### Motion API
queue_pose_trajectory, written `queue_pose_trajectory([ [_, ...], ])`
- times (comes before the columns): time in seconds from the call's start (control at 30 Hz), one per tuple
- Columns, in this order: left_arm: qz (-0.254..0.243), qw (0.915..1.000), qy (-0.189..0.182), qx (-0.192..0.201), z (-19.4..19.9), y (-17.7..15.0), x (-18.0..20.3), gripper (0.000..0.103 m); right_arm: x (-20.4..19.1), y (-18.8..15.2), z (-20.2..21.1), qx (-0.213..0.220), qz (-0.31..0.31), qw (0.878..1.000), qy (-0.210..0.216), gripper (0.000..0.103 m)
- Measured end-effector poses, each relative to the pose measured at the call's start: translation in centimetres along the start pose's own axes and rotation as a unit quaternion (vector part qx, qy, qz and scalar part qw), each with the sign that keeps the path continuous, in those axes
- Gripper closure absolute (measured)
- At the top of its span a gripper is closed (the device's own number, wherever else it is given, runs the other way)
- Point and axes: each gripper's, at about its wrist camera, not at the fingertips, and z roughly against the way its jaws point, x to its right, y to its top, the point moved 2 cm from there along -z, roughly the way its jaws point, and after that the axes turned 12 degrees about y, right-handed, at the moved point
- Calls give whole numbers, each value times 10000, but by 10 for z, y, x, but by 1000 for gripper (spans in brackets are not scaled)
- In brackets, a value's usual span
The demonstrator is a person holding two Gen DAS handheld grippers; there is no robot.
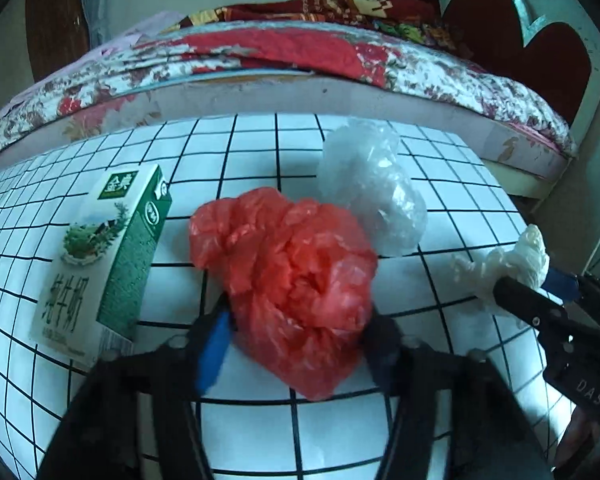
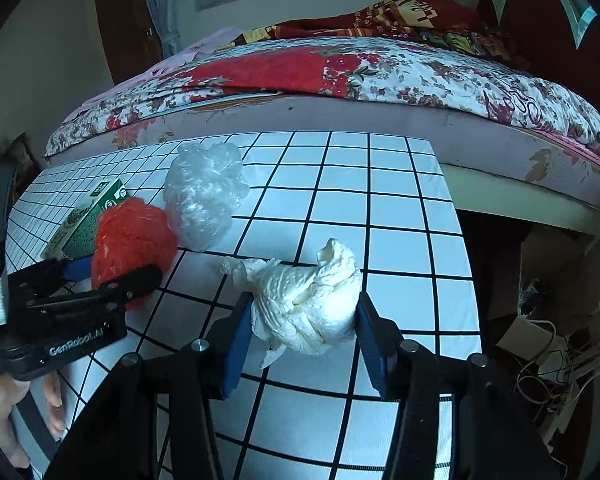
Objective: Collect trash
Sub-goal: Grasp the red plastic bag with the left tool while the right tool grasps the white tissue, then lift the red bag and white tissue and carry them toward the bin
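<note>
One crumpled red plastic bag (image 1: 296,280) sits clenched in the left gripper (image 1: 300,332); one white paper wad (image 2: 306,304) is clenched in the right gripper (image 2: 300,328); one clear plastic bag (image 1: 374,188) and one green milk carton (image 1: 108,256) lie on the grid-patterned table (image 1: 260,148) beside a floral-quilted bed (image 1: 260,56).

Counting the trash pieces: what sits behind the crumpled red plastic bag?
A crumpled clear plastic bag sits right behind the crumpled red plastic bag. Its near lower part is covered.

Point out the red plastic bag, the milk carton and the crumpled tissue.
red plastic bag (image 1: 296,276), left wrist view, crumpled middle.
milk carton (image 1: 96,256), left wrist view, printed front face.
crumpled tissue (image 2: 312,304), right wrist view, bulky centre.
</note>
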Motion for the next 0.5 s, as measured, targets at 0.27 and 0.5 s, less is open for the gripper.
queue_pose_trajectory([
  [0.27,129,9991,-264,308,34,-30,-15,75,-14,-14,23,158,81,9998,-9,51],
  [0.5,-130,9976,-235,642,71,-48,-14,81,-39,-33,54,353,241,9991,-25,51],
])
